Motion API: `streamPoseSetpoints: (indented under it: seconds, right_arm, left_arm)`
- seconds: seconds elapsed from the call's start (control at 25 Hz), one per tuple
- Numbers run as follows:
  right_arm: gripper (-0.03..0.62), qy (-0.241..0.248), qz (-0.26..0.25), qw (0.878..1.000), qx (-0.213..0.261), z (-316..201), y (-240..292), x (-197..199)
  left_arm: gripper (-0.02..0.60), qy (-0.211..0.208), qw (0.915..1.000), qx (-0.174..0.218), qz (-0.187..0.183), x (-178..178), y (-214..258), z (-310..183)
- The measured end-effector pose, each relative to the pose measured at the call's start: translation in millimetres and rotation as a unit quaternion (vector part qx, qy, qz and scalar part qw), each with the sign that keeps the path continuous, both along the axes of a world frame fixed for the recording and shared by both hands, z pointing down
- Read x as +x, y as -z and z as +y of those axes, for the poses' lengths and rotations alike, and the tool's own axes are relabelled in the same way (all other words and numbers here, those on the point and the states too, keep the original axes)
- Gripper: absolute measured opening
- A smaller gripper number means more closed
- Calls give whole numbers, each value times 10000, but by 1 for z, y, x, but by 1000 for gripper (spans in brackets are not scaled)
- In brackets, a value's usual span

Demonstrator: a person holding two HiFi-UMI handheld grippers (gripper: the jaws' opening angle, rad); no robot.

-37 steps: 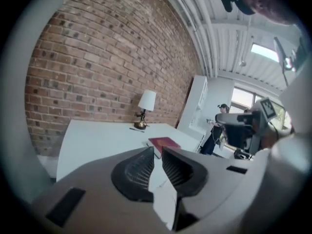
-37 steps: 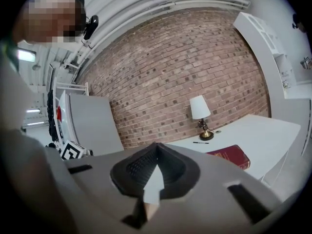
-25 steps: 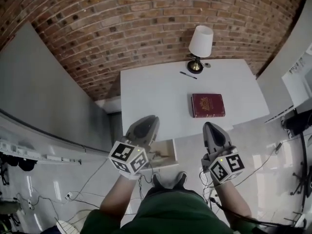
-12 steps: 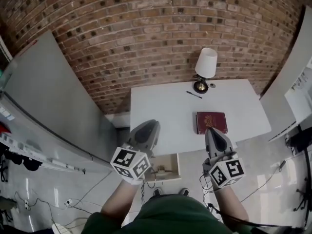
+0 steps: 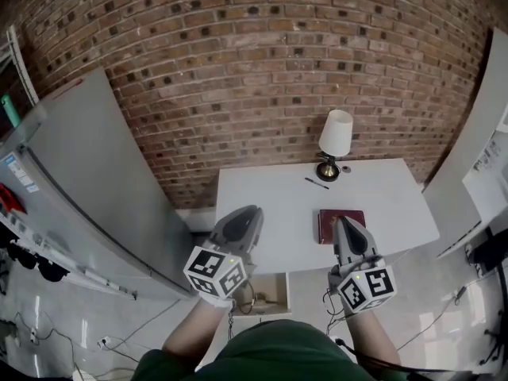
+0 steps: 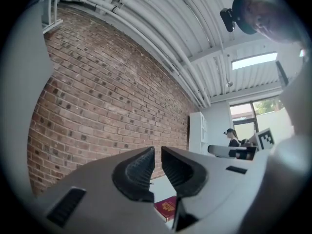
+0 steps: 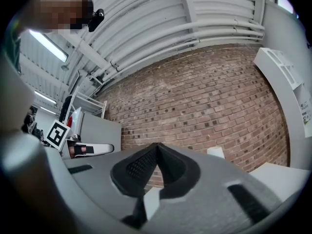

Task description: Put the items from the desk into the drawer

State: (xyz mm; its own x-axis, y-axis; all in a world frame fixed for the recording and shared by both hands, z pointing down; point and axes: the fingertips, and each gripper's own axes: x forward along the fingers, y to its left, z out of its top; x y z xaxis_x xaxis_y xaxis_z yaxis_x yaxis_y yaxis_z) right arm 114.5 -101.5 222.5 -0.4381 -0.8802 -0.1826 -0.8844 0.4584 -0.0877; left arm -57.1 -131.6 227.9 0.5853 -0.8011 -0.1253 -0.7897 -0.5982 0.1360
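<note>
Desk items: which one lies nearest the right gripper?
The dark red book, beside the right gripper; the thin black pen and white-shaded lamp sit farther back.

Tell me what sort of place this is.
Probably an office or lab-style workroom: a white desk with a table lamp and red book stands against a bare brick wall, and exposed pipes run under the ceiling.

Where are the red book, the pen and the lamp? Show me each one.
red book (image 5: 340, 219), head view, on its cover.
pen (image 5: 317, 183), head view, on the middle of its shaft.
lamp (image 5: 336, 133), head view, on its white shade.
</note>
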Motion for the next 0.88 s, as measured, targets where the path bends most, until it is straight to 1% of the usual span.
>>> streamPoseSetpoints:
  seconds: [0.24, 0.44, 0.56, 0.64, 0.76, 0.88]
  right_arm:
    - [2, 248, 46, 9991, 353, 3, 16, -7]
    - [2, 282, 154, 9992, 227, -7, 10, -4]
    - [2, 231, 260, 9991, 230, -14, 9, 0]
    - [2, 203, 350, 9988, 269, -18, 8, 1]
    - [2, 180, 430, 9985, 275, -21, 6, 3]
    - [2, 181, 448, 9986, 225, -25, 3, 7]
  left_arm:
    - [39, 56, 9995, 311, 52, 0, 25, 1]
    - [38, 74, 9991, 375, 205, 6, 35, -2]
    - [38, 152, 9987, 469, 113, 9, 37, -6]
    - [38, 236, 9987, 444, 12, 8, 37, -10]
    - [37, 359, 9988, 295, -122, 9, 34, -14]
    - [37, 419, 9988, 246, -101, 7, 28, -18]
